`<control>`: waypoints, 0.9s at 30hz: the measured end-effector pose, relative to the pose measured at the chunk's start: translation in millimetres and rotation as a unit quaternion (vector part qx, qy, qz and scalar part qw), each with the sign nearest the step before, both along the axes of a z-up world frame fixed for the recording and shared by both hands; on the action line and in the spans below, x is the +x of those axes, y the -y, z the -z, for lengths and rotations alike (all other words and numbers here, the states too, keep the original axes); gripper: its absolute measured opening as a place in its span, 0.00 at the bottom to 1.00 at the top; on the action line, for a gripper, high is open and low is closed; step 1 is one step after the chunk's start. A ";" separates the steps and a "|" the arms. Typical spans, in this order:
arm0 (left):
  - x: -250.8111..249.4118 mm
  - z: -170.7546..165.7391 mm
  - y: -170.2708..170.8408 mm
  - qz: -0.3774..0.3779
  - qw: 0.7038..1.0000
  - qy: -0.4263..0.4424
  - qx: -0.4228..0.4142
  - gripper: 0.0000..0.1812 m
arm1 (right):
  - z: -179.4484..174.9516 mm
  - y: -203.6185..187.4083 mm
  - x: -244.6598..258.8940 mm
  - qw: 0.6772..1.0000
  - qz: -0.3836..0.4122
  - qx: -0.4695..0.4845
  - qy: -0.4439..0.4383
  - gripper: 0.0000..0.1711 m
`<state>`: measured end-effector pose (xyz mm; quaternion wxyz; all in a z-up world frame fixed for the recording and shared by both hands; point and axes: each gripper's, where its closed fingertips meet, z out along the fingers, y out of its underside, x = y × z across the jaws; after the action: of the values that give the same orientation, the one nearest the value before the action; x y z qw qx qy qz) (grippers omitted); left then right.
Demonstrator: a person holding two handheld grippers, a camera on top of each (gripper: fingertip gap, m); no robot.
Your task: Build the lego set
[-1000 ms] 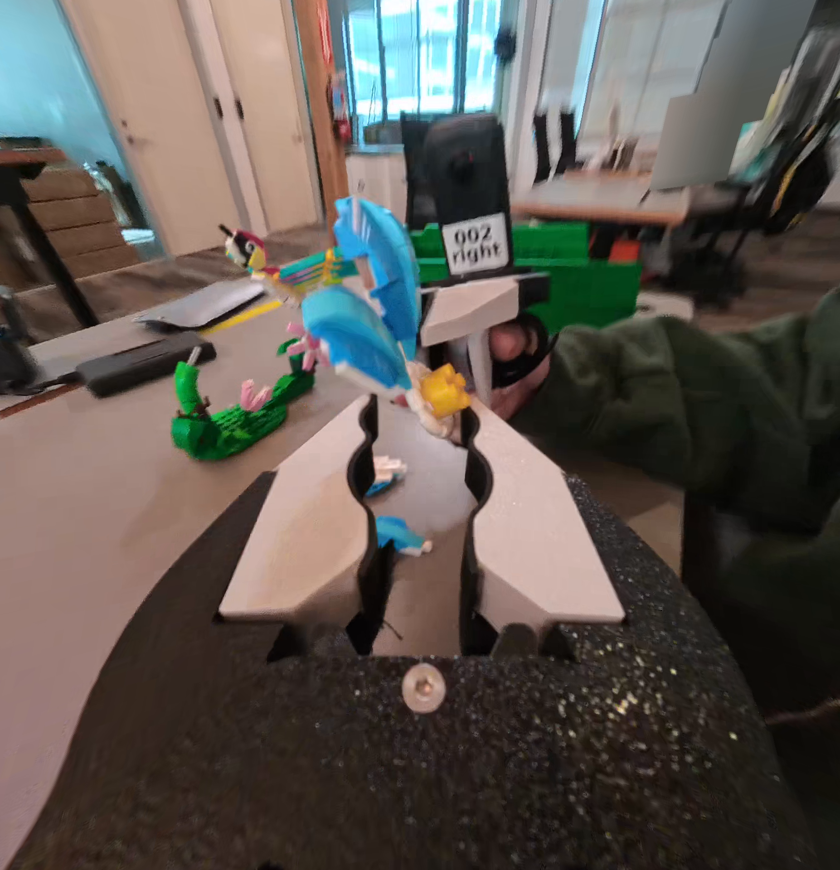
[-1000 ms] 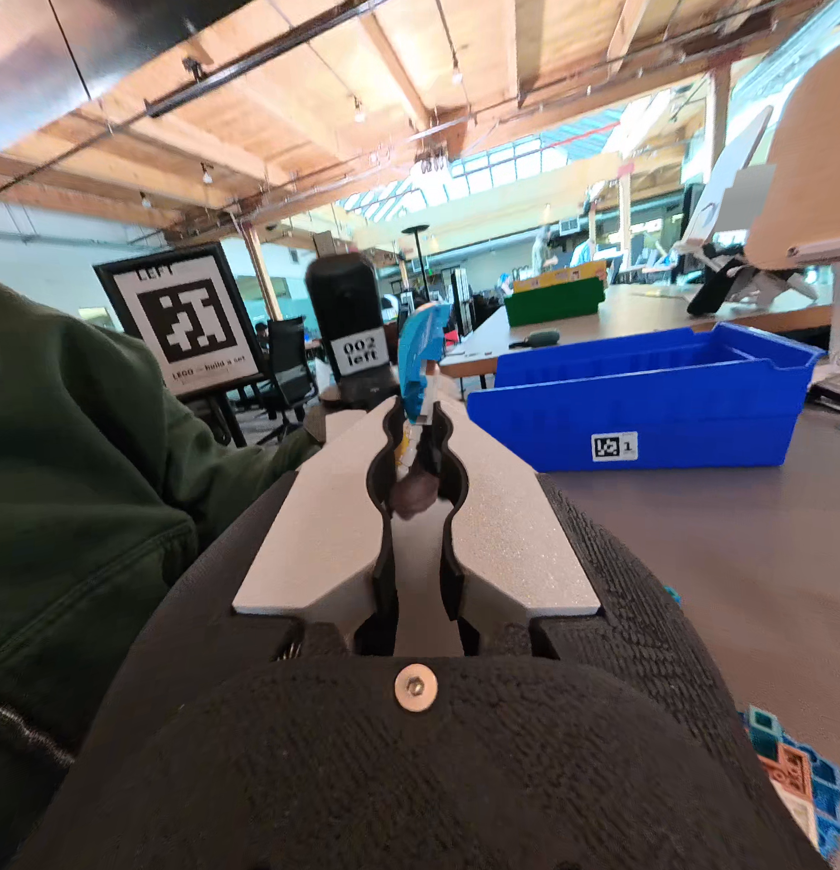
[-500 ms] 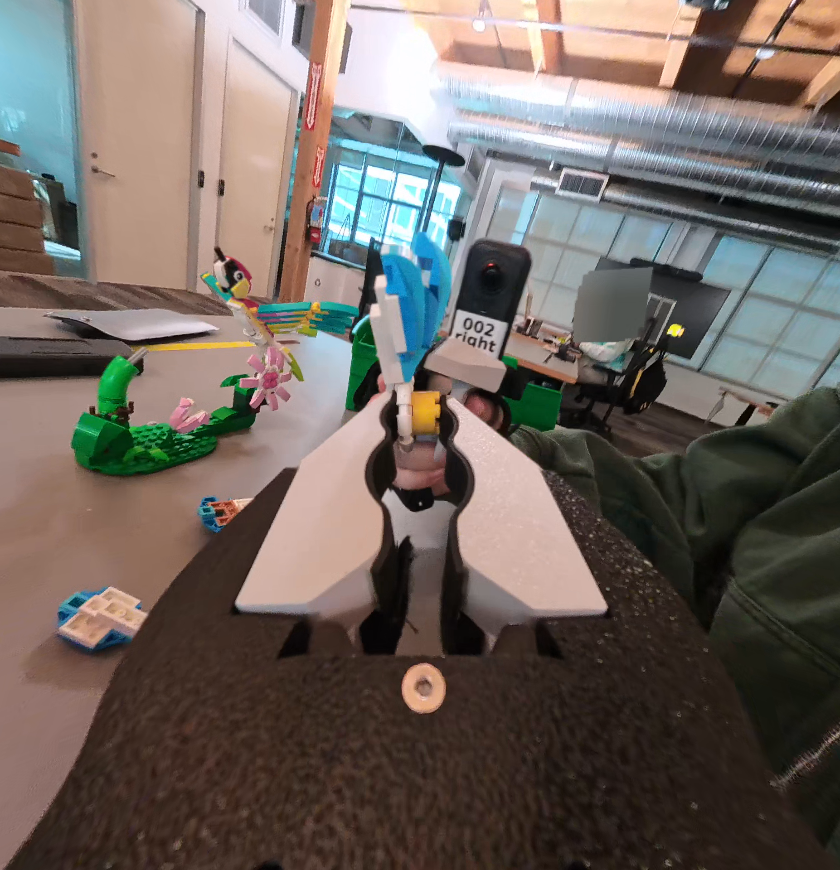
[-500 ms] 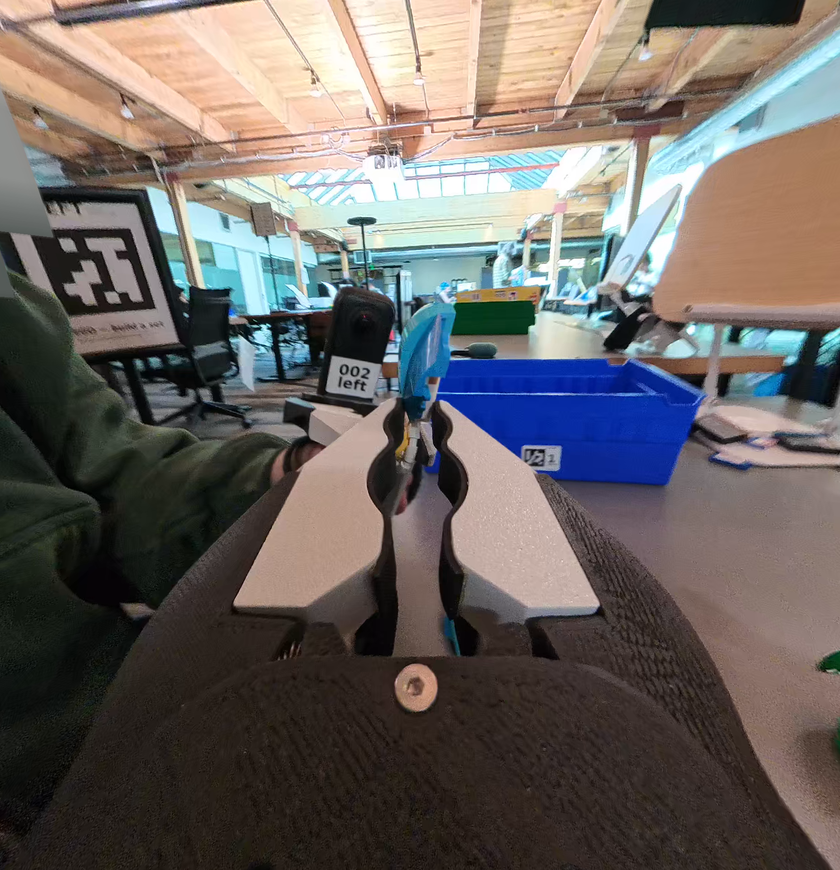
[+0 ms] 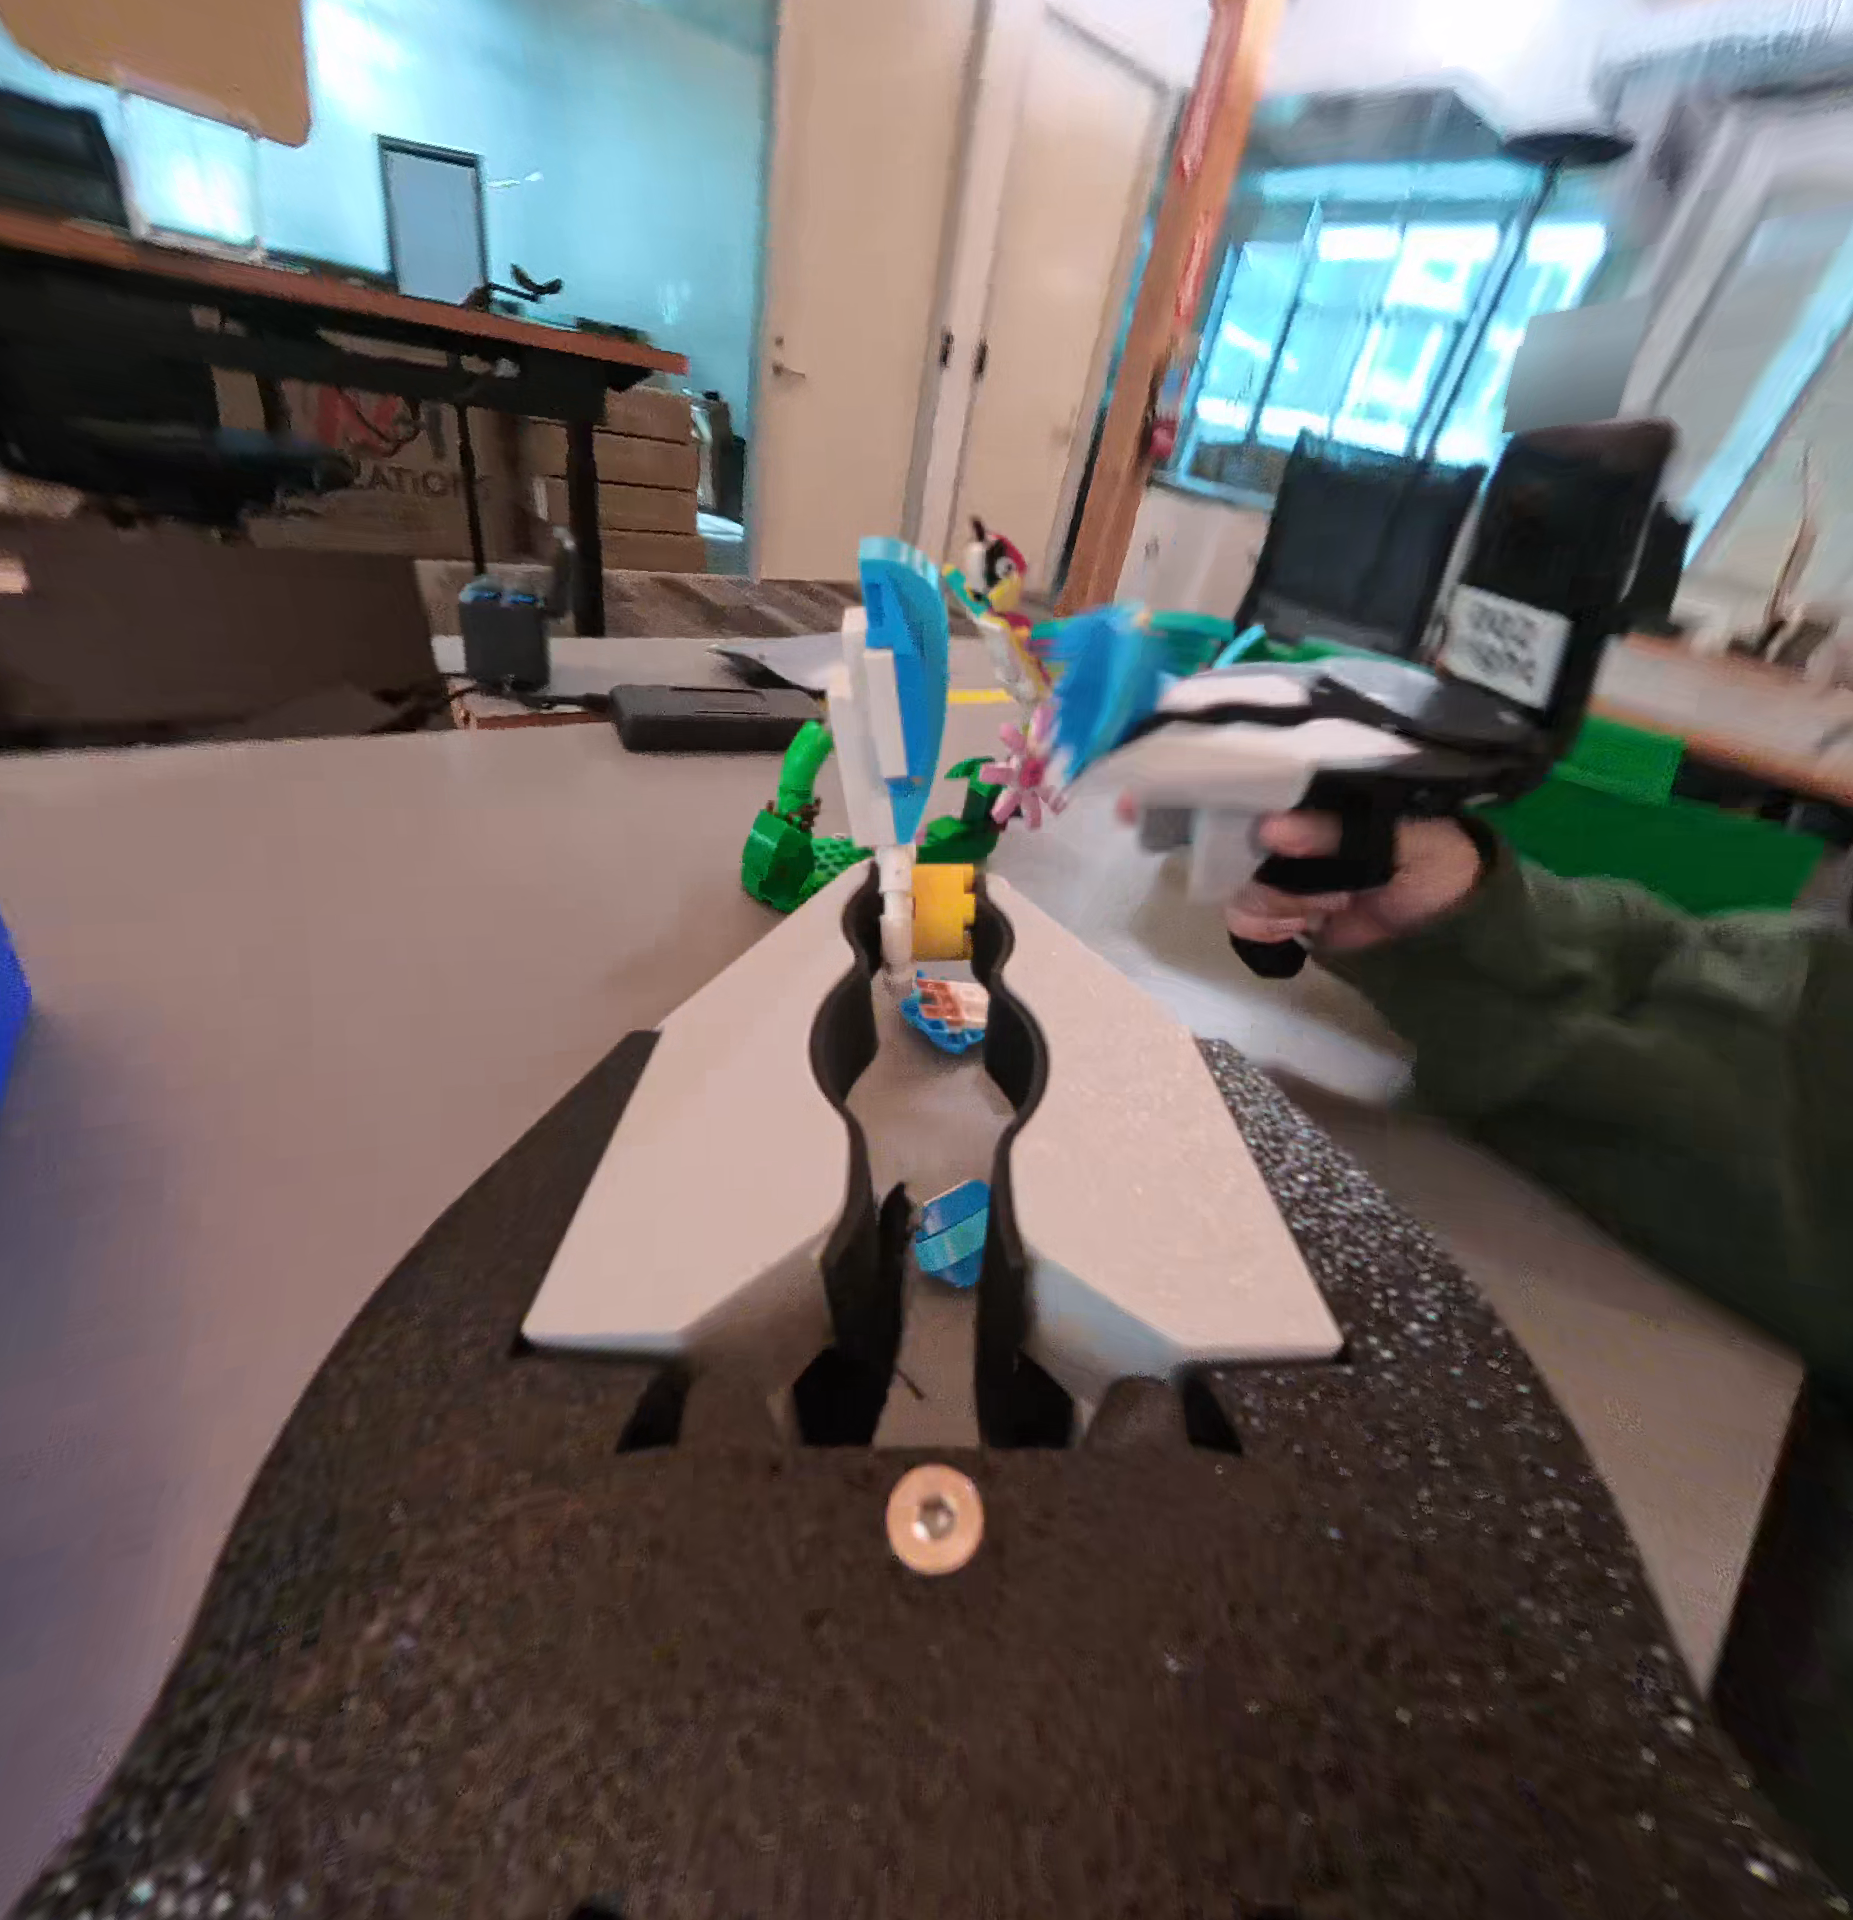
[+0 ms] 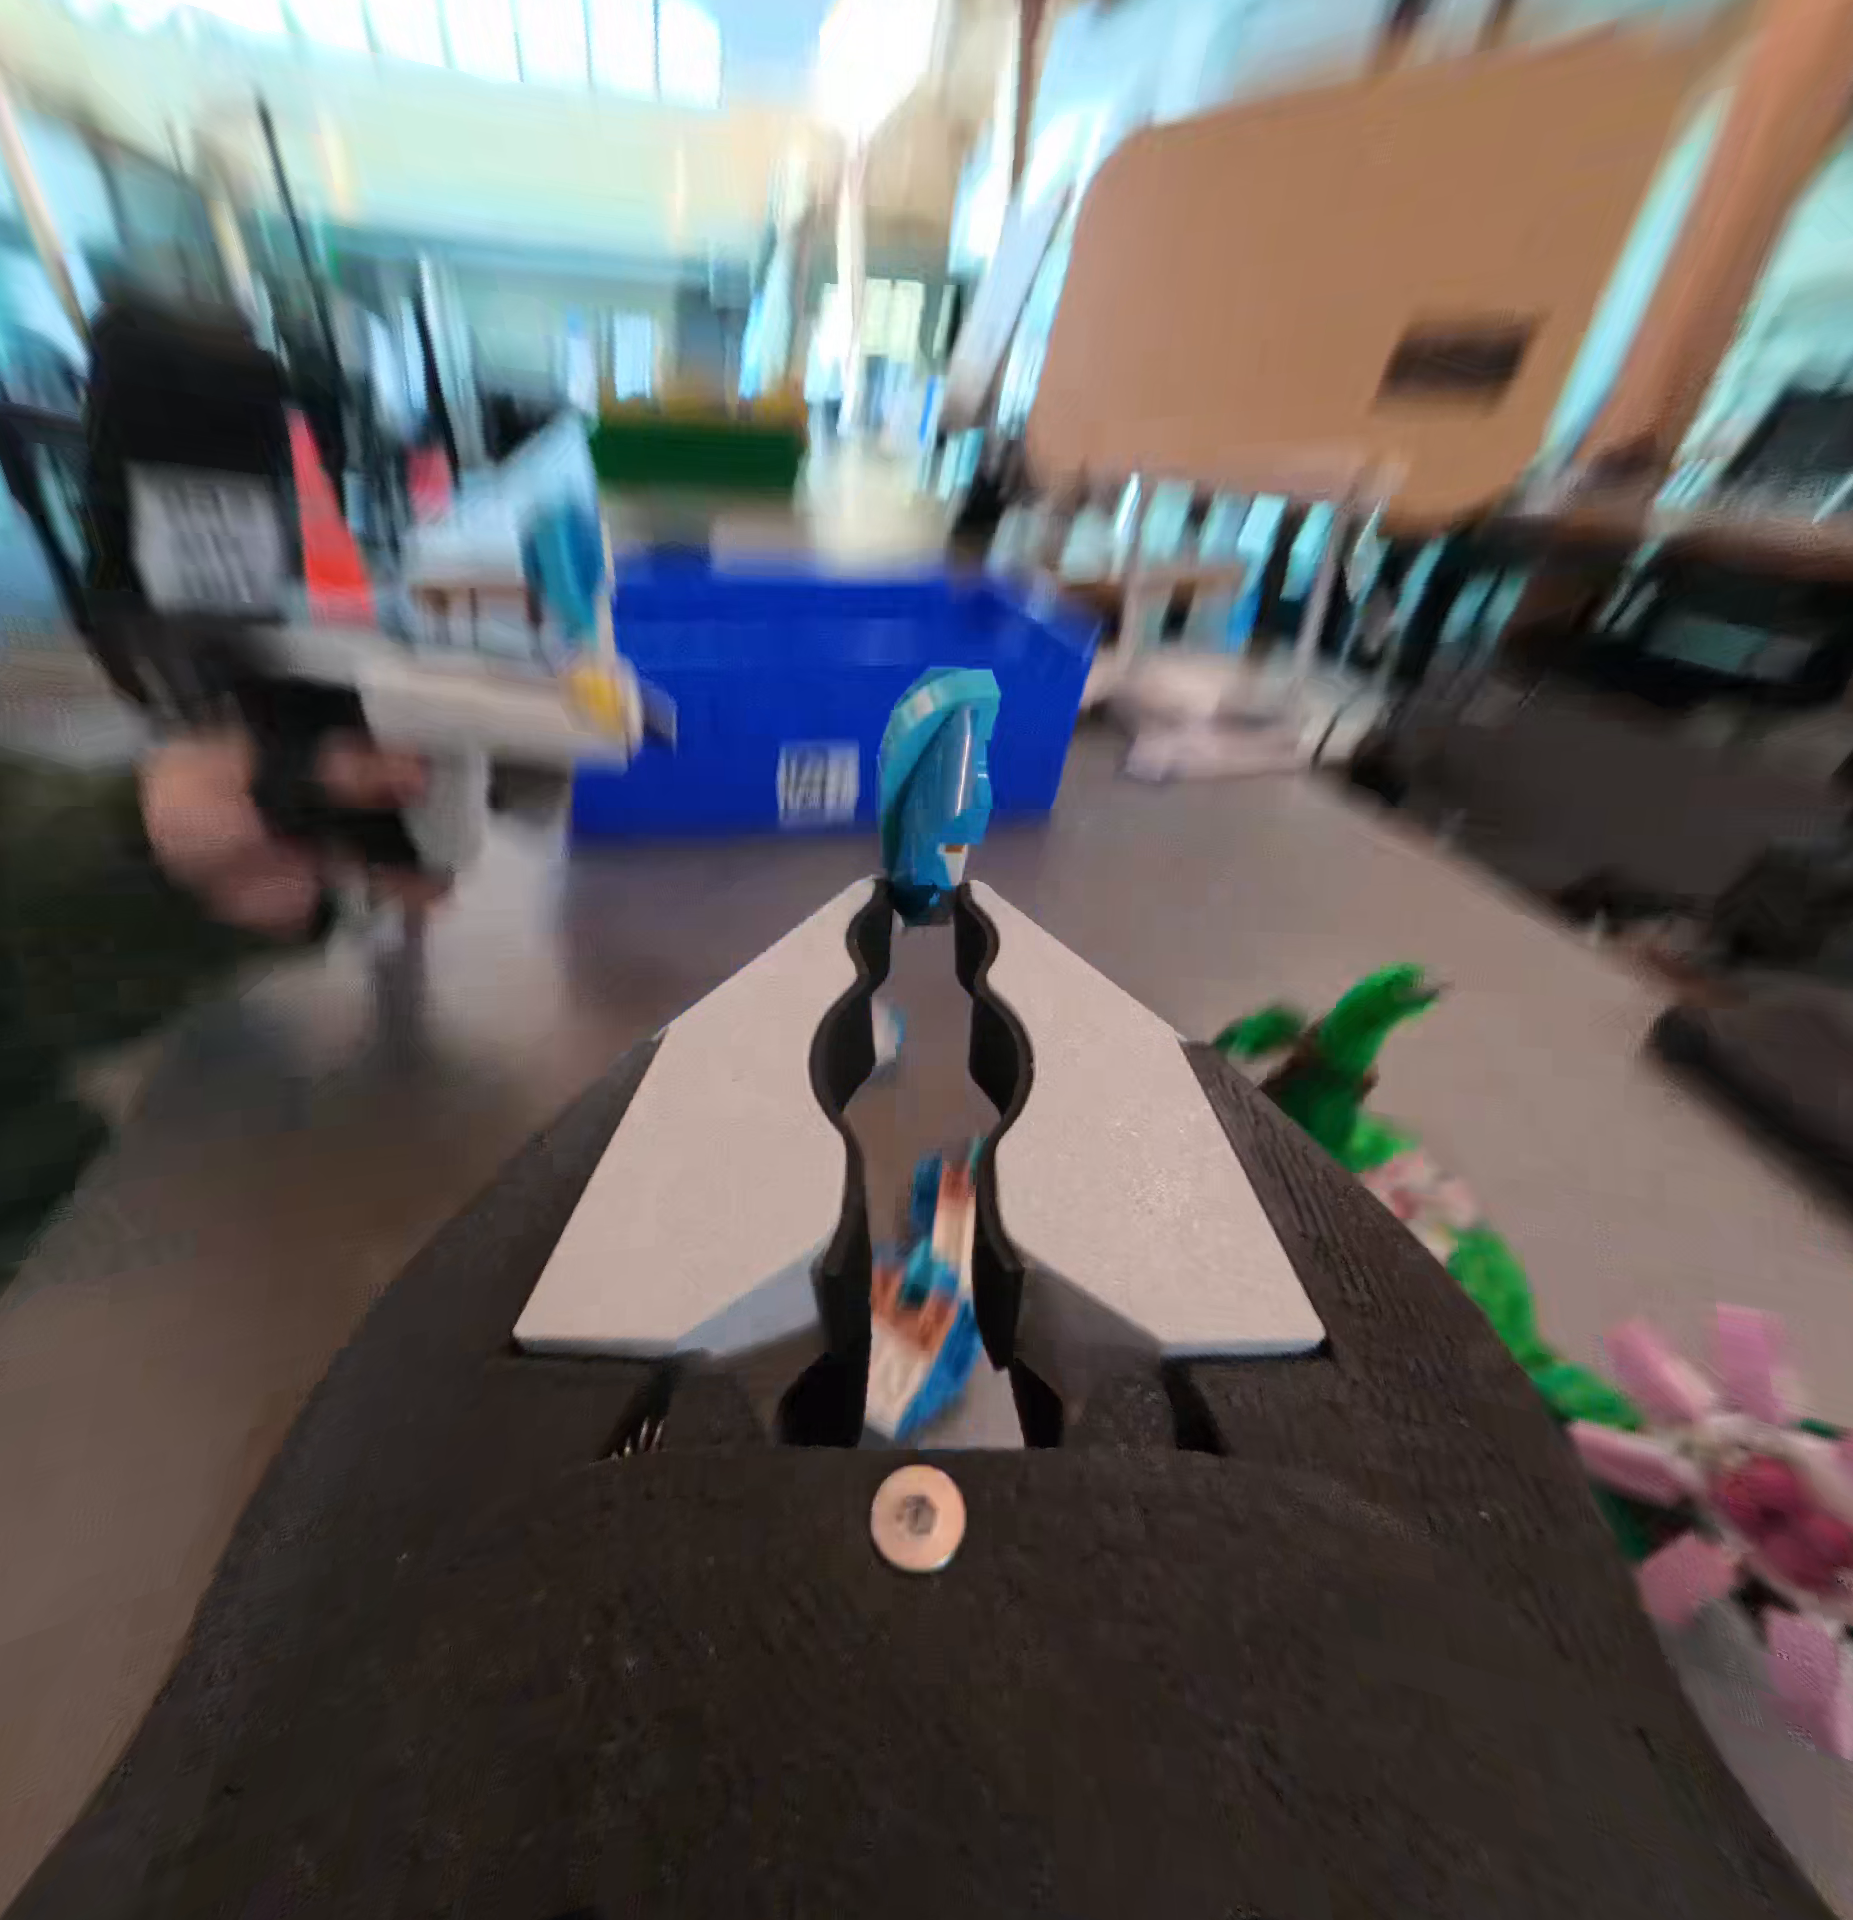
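Grippers [image 5: 927,894] [image 6: 920,902] now apart, each gripping one blue wing [image 5: 901,717] [image 6: 937,790]

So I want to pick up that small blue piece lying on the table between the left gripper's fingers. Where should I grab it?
Judging by its pose, take the small blue piece across its two flat faces, coming straight down from above. It lies loose on the grey table, rounded edge up, so its sides look easiest to pinch. The left gripper already holds a winged piece.

Grey table [image 5: 330,935], wooden desk [image 5: 309,301], pale doors [image 5: 870,312], bright windows [image 5: 1369,312], possibly cardboard boxes [image 5: 641,468]
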<state>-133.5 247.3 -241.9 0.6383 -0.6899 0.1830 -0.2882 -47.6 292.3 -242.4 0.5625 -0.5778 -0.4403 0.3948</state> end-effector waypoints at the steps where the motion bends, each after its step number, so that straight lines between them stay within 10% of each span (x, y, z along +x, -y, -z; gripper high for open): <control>1: 7.5 -0.6 2.1 0.012 1.000 -0.022 0.005 0.06 | 26.4 5.3 -8.1 0.997 -0.020 -0.017 0.076 0.06; 5: 28.1 7.6 12.7 0.071 0.997 -0.041 -0.004 0.06 | 64.3 26.7 -17.6 0.979 -0.079 -0.065 0.176 0.22; 9: 48.5 13.4 28.9 0.154 0.987 -0.036 -0.024 0.06 | 18.9 48.8 -23.3 0.987 -0.142 -0.047 0.057 0.30; 13: 79.0 24.1 47.2 0.227 0.970 -0.074 -0.038 0.06 | -21.3 102.6 -26.6 0.942 -0.309 -0.117 -0.068 0.21; 27: 87.7 11.3 53.1 0.220 0.970 0.013 -0.104 0.06 | -29.5 97.7 -28.4 0.963 -0.243 0.025 -0.111 0.07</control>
<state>-45.8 194.2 -253.2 0.4860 -0.6915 0.2912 -0.4482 -76.1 194.6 -212.9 0.5094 -0.3921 -0.5121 0.5697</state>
